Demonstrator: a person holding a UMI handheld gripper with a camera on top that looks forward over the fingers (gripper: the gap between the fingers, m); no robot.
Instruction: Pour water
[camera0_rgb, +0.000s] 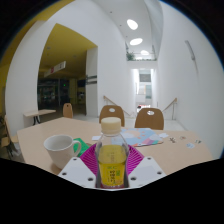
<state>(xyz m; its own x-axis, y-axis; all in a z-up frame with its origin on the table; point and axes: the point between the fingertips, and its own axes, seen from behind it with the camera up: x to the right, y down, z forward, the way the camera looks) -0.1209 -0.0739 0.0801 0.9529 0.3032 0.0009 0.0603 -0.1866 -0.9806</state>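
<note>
item: bottle (112, 158), clear plastic, pale cap, yellow-green label or liquid showing through the lower body. stands upright between the two fingers of the gripper (112, 172), close in at the near end of the table. the magenta pads (89, 158) sit against its flanks on both sides with no gap showing, so the tongs read as clenched on the bottle. whether its base rests on the table or is lifted clear cannot be told; the base is hidden behind the fingers.

item: cup (59, 150), pale, open-mouthed, upright, on the table just beside the bottle and a little ahead of the fingers. contents not visible.

item: table (40, 135), light wood, bearing the cup; farther along it a flat multicoloured sheet or mat (150, 138) and some small dark objects, too small to name.

item: chairs (113, 112), two wooden backs beyond the far edge of the table. white room with ceiling lights behind.

step in hand, as judged: bottle grasped, pour not yet begun; bottle vertical, cap apparently on.

next move, as judged: cap must come off if truly closed; then carry the bottle over so its mouth stands above the cup and tip it gradually, keeping the grip firm so the smooth body does not slip in the pads.
</note>
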